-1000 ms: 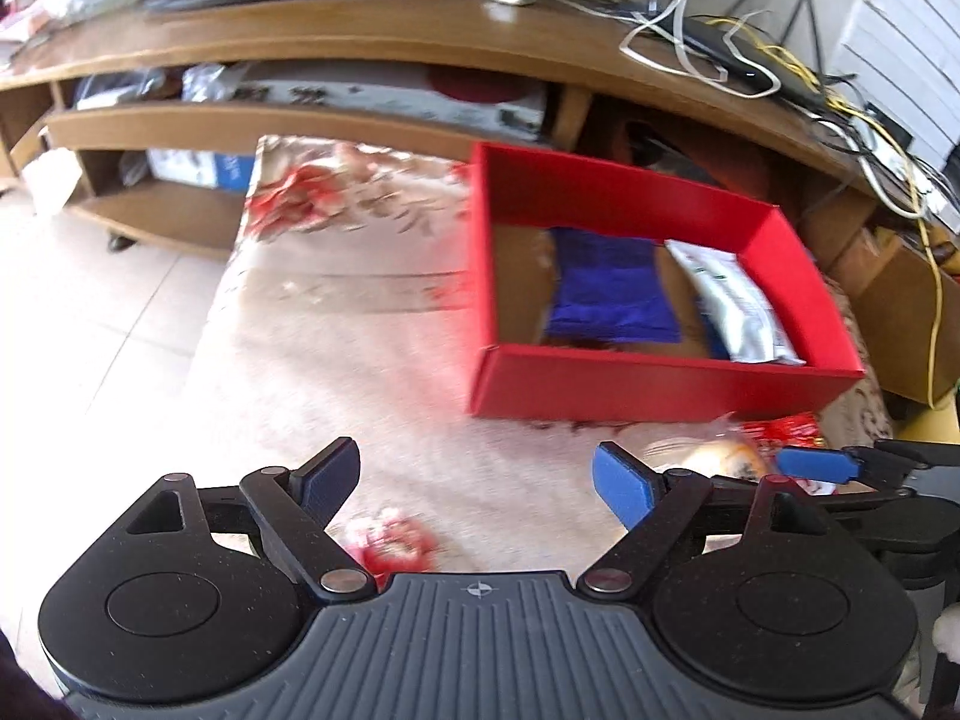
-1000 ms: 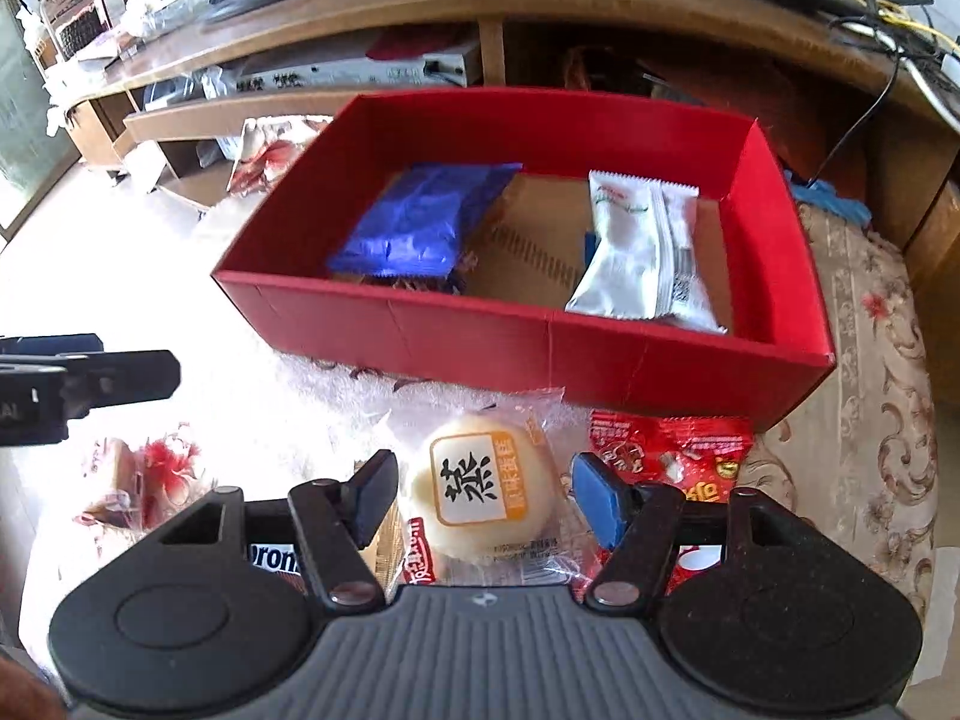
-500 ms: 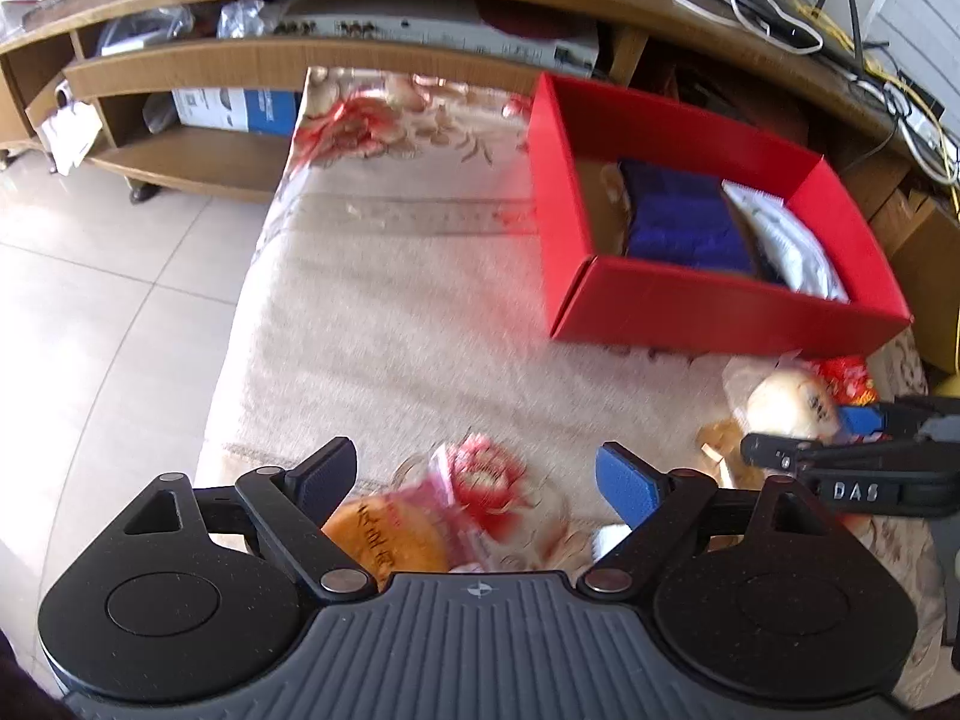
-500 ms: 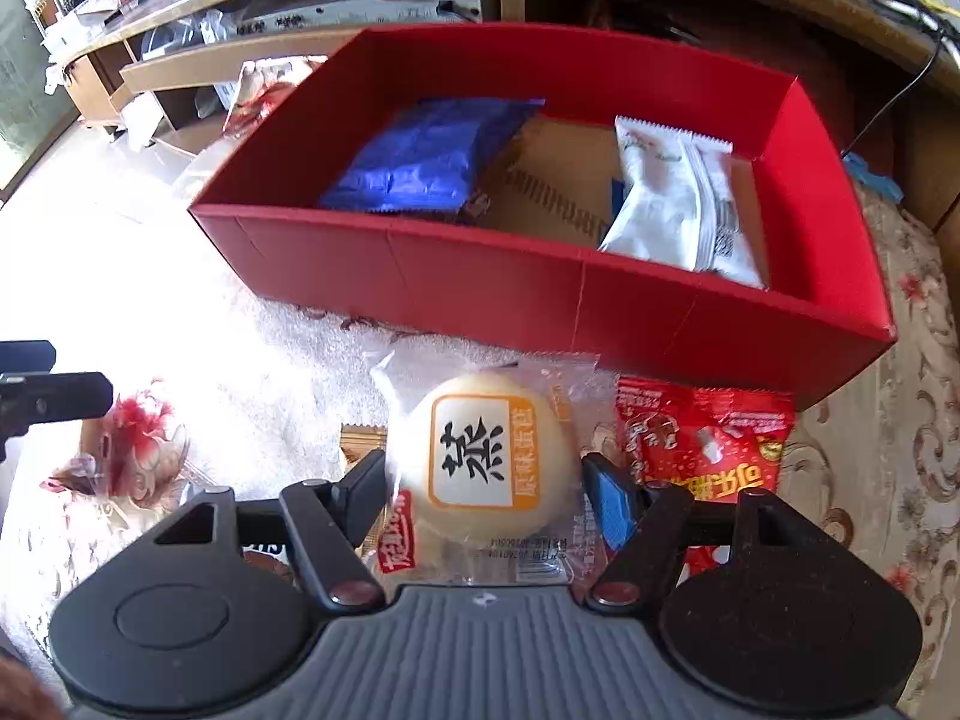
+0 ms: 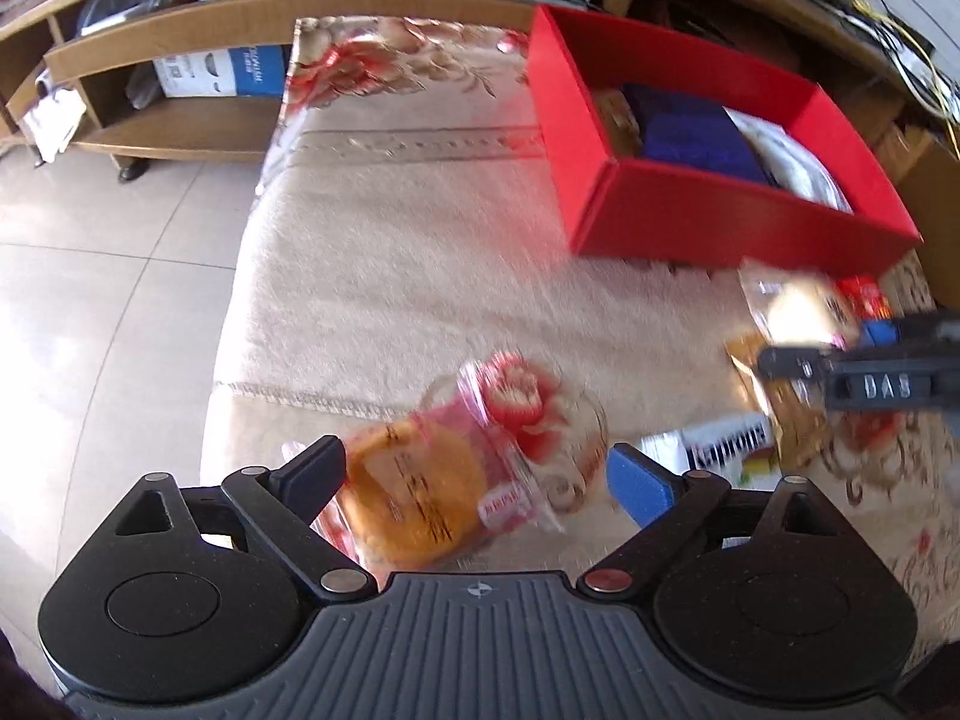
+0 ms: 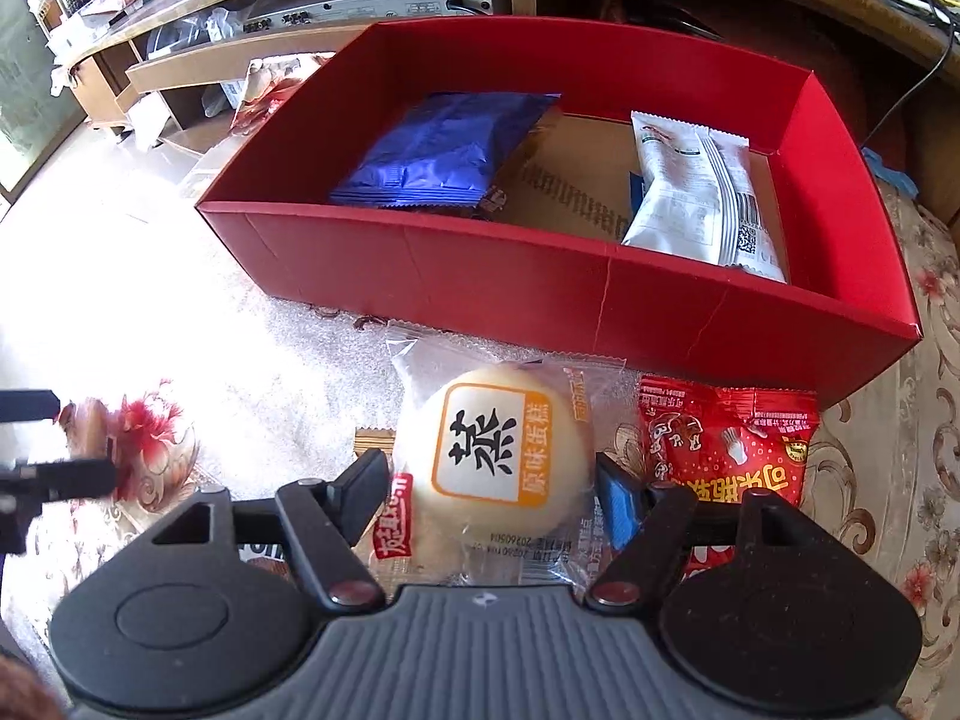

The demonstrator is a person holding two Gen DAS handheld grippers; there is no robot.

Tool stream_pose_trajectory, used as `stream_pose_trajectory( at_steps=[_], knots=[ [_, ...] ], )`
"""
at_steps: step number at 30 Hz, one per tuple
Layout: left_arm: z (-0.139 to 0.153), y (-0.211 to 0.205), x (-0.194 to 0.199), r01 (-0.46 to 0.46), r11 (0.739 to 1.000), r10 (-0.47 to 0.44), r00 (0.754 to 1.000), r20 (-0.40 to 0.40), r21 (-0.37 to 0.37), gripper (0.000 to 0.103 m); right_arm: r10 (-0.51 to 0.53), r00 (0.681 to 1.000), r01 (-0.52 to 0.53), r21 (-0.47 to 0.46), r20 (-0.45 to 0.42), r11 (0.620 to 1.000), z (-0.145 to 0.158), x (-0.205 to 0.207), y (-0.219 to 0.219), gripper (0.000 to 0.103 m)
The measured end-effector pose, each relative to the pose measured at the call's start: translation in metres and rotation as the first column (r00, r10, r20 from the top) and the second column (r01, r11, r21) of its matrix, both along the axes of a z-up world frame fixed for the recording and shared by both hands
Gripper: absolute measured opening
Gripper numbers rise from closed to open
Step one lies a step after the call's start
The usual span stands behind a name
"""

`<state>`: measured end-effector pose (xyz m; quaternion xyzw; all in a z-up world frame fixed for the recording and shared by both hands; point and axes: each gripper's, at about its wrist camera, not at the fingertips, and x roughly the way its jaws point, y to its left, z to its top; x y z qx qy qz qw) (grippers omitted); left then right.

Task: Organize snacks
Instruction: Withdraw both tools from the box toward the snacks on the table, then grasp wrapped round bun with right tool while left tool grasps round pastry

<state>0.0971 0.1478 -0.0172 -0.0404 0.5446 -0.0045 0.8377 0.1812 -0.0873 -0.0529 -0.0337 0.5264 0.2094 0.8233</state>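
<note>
Left gripper, jaws just widening, straddles the orange cake packet ungripped. Right gripper, also just widening, brackets the pale bun; contact indeterminable. Only the right view shows the red box, at 12 o'clock, holding the blue packet and the white packet.

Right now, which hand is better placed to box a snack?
Right gripper: jaws, just opening, straddle the steamed cake beside the red box; left gripper, also opening, straddles an orange cake farther off.

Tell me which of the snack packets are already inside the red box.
Two: the blue foil packet at the left of the red box and the white packet at its right. The other snacks lie outside on the cloth.
</note>
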Motion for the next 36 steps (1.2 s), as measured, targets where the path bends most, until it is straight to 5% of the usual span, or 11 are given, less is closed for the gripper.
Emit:
stream_pose_trajectory(
  at_steps=[10,16,24,36],
  knots=[
    [0.002,-0.026,-0.024,0.165,0.984,-0.162,0.986,-0.041,0.063,0.098,0.006,1.000,-0.006,0.003,-0.013,1.000,0.001,-0.003,-0.002,0.068],
    [-0.004,-0.022,-0.007,0.296,0.940,-0.286,0.955,-0.085,0.170,0.098,0.007,1.000,-0.007,-0.001,-0.018,1.000,0.002,-0.004,-0.002,0.068],
    [-0.024,-0.023,0.004,0.414,0.890,-0.398,0.910,-0.115,0.192,0.102,0.026,0.999,-0.027,-0.020,-0.023,0.999,0.001,-0.004,0.006,0.072],
    [-0.020,-0.038,-0.023,0.354,0.924,-0.337,0.933,-0.127,0.143,0.099,0.028,0.999,-0.028,-0.013,-0.027,1.000,0.001,-0.005,0.002,0.072]
  ],
)
